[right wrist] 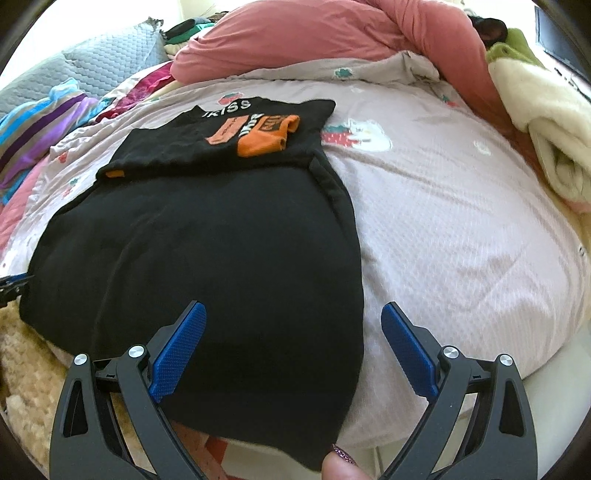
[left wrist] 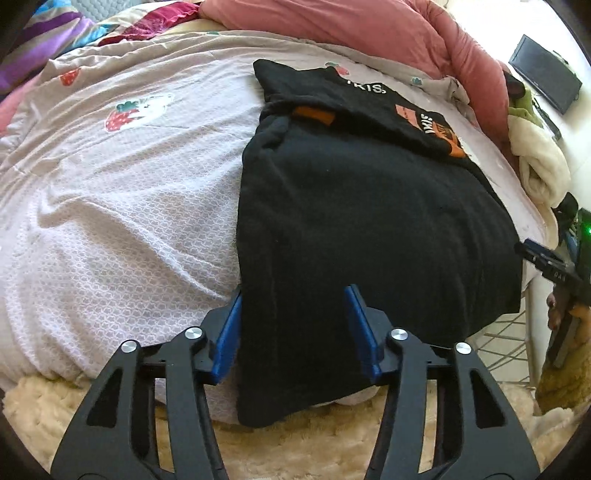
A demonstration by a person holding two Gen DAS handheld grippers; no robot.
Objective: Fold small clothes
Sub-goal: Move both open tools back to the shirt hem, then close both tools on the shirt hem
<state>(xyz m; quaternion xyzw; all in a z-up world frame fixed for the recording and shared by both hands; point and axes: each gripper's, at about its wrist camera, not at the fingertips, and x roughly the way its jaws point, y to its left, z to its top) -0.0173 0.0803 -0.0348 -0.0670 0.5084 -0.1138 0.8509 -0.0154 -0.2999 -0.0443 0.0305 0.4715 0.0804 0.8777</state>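
A black garment (left wrist: pixel 362 229) with orange patches and white lettering lies flat on the pale pink bedsheet (left wrist: pixel 129 206), its hem hanging over the bed's near edge. Its top part is folded down, showing the print (right wrist: pixel 255 129). My left gripper (left wrist: pixel 293 325) is open, its blue pads straddling the garment's left hem corner. My right gripper (right wrist: pixel 293 343) is open above the garment's (right wrist: pixel 207 251) right hem edge; a fingertip (right wrist: pixel 341 465) touches the hem below. The right gripper also shows at the far right of the left wrist view (left wrist: pixel 554 269).
A pink duvet (left wrist: pixel 351 26) is piled at the far side. A cream fleece blanket (right wrist: pixel 546 122) lies at the right. Striped colourful fabric (right wrist: pixel 40 122) and a grey quilted pillow (right wrist: pixel 96 62) lie at the left. A fluffy beige rug (left wrist: pixel 295 443) is below the bed edge.
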